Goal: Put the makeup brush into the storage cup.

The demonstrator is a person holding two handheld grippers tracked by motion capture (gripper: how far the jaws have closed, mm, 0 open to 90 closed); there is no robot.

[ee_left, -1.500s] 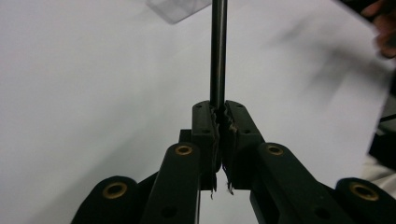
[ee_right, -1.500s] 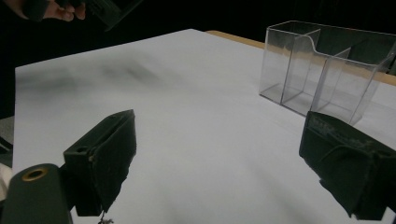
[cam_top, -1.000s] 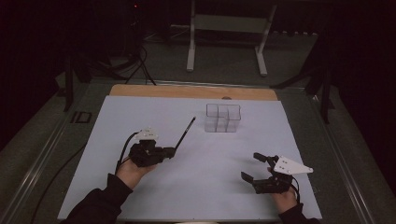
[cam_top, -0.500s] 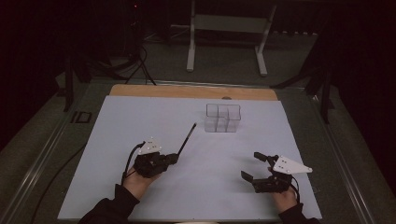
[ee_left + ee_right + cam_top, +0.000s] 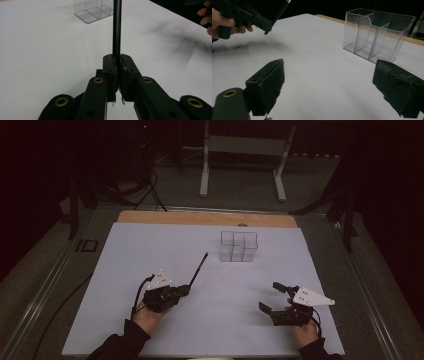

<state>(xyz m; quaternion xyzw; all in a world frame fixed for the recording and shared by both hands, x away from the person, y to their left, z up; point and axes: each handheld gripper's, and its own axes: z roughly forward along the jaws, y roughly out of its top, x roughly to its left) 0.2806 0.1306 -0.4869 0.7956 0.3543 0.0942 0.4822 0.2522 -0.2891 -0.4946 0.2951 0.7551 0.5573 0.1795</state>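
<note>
Left gripper [image 5: 184,290] is clenching a black rod [image 5: 198,268] by its near end; the rod's long axis is pointing up toward the clear organizer [image 5: 239,246], tip stopping short of it. Right gripper [image 5: 272,298] is idling, jaws spread wide, farther from the organizer. Compared with a second ago, left hand [image 5: 150,312] is sitting lower, pulled back from the organizer.

Left gripper [image 5: 184,290] is held low over the white mat [image 5: 120,270], near its front-left, jaws clamped on a thin black rod [image 5: 199,268]. Right gripper [image 5: 273,297] is held near the mat's front-right corner, jaws spread wide, nothing gripped between them.
</note>
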